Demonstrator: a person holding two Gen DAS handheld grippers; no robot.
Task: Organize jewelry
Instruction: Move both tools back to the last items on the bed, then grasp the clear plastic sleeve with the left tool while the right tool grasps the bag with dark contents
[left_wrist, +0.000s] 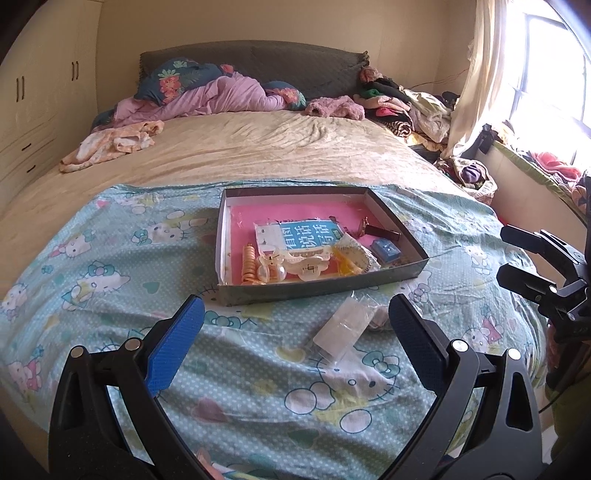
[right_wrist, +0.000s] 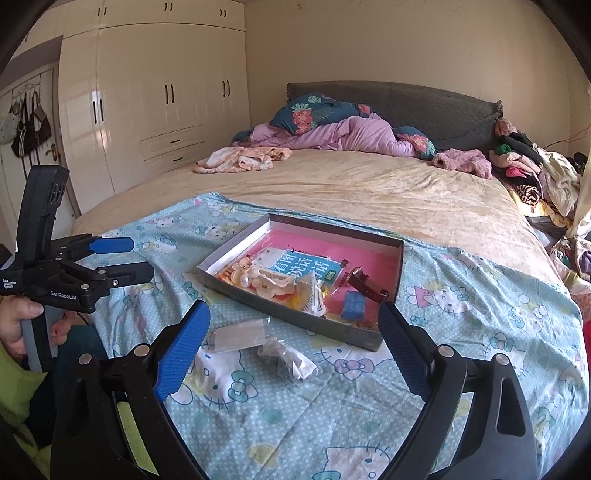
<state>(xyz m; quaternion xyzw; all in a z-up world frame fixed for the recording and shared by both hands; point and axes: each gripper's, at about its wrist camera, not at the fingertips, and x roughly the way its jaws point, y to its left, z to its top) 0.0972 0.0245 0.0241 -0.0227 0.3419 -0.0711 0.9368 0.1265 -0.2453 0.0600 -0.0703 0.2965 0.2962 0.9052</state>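
Note:
A shallow grey box (left_wrist: 321, 290) (right_wrist: 288, 308) with a pink lining lies on the cartoon-cat sheet. It holds cream hair clips (left_wrist: 303, 260) (right_wrist: 273, 282), an orange spiral tie (left_wrist: 249, 264), a brown watch strap (right_wrist: 365, 284), a small blue case (left_wrist: 386, 251) (right_wrist: 352, 304) and a blue booklet (left_wrist: 308, 232). Two clear plastic packets (left_wrist: 343, 326) (right_wrist: 240, 336) lie on the sheet in front of the box. My left gripper (left_wrist: 297, 332) (right_wrist: 138, 260) hovers open above them, nothing between its fingers. My right gripper (right_wrist: 295, 343) (left_wrist: 508, 254) is open too, over the crumpled packet (right_wrist: 288, 358).
The sheet (left_wrist: 110, 280) covers the near end of a wide bed with a beige cover (left_wrist: 258, 147). Bedding and clothes are piled at the headboard (right_wrist: 332, 129) and far right (left_wrist: 406, 107). A wardrobe (right_wrist: 147, 103) stands left. A hand (right_wrist: 14, 325) holds the left gripper.

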